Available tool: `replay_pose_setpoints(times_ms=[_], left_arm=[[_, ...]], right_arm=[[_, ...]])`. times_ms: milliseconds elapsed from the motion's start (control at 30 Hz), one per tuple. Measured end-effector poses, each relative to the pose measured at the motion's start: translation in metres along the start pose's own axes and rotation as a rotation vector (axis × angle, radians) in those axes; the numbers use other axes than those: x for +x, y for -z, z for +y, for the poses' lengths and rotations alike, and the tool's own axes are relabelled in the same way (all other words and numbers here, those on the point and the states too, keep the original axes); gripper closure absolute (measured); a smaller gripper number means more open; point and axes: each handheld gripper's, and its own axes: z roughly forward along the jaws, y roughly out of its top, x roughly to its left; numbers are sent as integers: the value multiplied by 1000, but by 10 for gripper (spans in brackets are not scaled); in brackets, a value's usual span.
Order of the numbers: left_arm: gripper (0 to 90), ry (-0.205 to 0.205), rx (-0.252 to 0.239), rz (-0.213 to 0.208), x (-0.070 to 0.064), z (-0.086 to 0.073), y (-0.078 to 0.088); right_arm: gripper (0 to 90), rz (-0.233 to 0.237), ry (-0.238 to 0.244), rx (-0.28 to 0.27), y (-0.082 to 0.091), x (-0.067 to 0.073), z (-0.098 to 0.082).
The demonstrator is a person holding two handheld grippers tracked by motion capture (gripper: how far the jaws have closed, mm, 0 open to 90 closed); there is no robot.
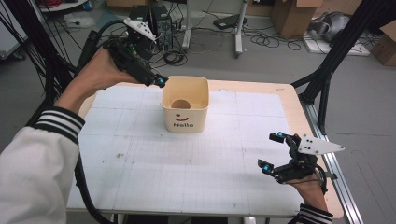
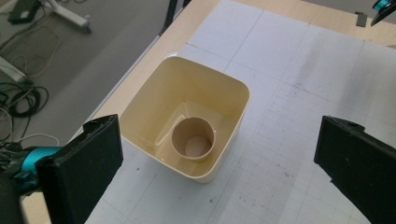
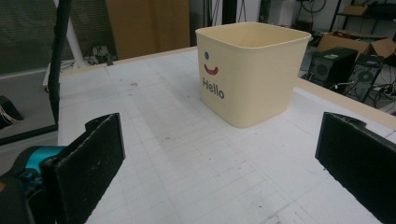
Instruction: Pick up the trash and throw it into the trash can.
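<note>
A cream tub [image 1: 185,105] marked "Hello" stands upright towards the far middle of the table [image 1: 140,163], with a cardboard roll [image 2: 192,139] on end inside it. The left gripper [image 1: 159,81] hangs above the tub's left rim, fingers [image 2: 86,163] spread wide and empty, seemingly placed to look or reach in. The right gripper [image 1: 271,151] waits near the right edge, fingers wide and empty too. Bare gridded table lies between, open for any approach
</note>
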Motion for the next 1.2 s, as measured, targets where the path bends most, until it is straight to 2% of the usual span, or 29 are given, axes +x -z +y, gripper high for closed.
replay_pose_setpoints(times_ms=[100,167,200,333,633,733,900,1033,1133,1200], left_arm=[[17,-3,-63,-21,-6,-13,9],[17,-25,-99,-7,-10,-24,13],[17,-13,-113,-20,-10,-32,15],[17,4,-160,-20,-12,-56,20],[17,6,-312,-47,-30,-110,26],[17,2,-322,-43,-38,-125,26],[17,2,-388,-39,-49,-156,28],[18,28,-438,-35,-55,-184,23],[17,25,-430,-17,-58,-203,18],[18,38,-451,-10,-60,-214,17]], right_arm=[[2,-5,-3,-2,0,0,0],[2,-11,-1,-8,1,-1,0],[2,-14,-7,-11,2,0,0],[2,-27,-8,-17,5,-2,0],[2,-49,-9,-34,11,-4,-1],[3,-50,-10,-39,11,-4,-1],[2,-43,-5,-36,9,-3,0],[3,-40,-5,-34,8,-2,0],[2,-37,-6,-32,8,-2,1],[3,-36,-8,-33,7,-2,0]])
